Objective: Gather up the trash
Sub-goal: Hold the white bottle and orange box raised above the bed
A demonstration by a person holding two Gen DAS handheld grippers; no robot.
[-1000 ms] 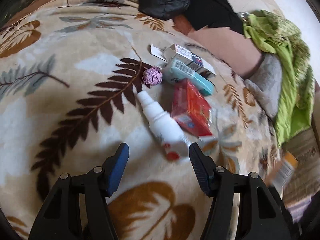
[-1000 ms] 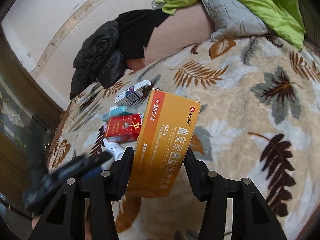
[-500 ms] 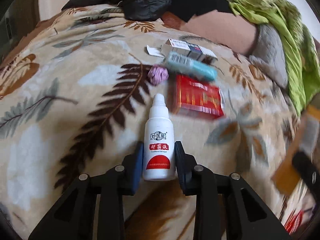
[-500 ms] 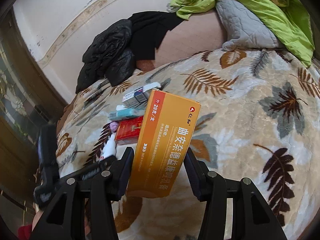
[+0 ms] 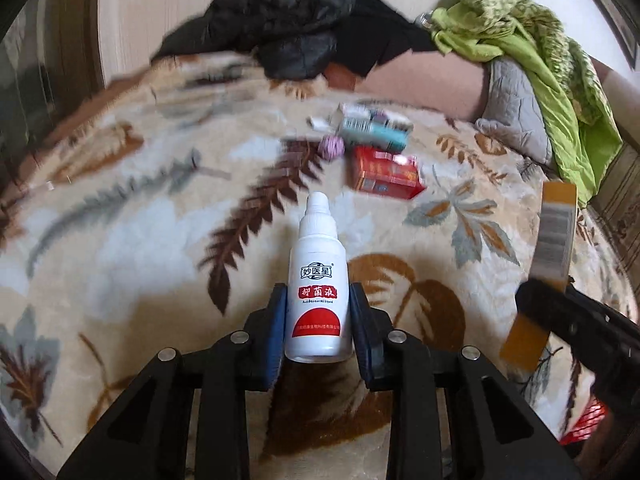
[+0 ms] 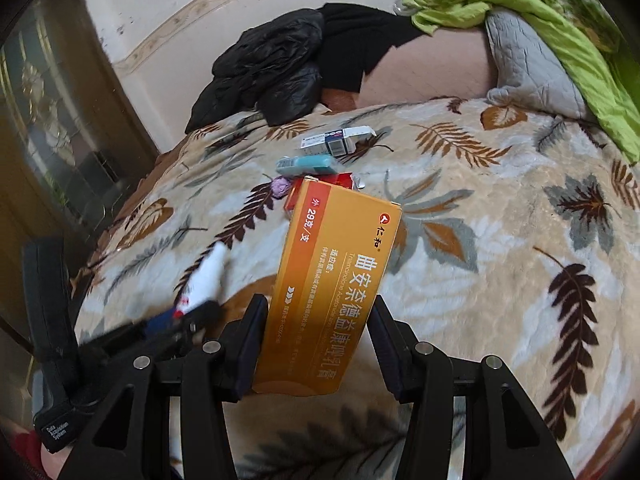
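Observation:
My left gripper is shut on a white plastic bottle with a red label, held above the leaf-patterned blanket; the bottle also shows in the right wrist view. My right gripper is shut on a tall orange medicine box, which also shows at the right edge of the left wrist view. On the blanket beyond lie a red box, a teal box, a white-and-blue carton and a crumpled pink ball.
Black clothing is piled at the far edge of the bed. A green blanket and a grey pillow lie at the right. A dark wooden cabinet stands at the left.
My left gripper closed around the white bottle and lifted it off the blanket, pulling back from the other trash. My right gripper kept hold of the orange box.

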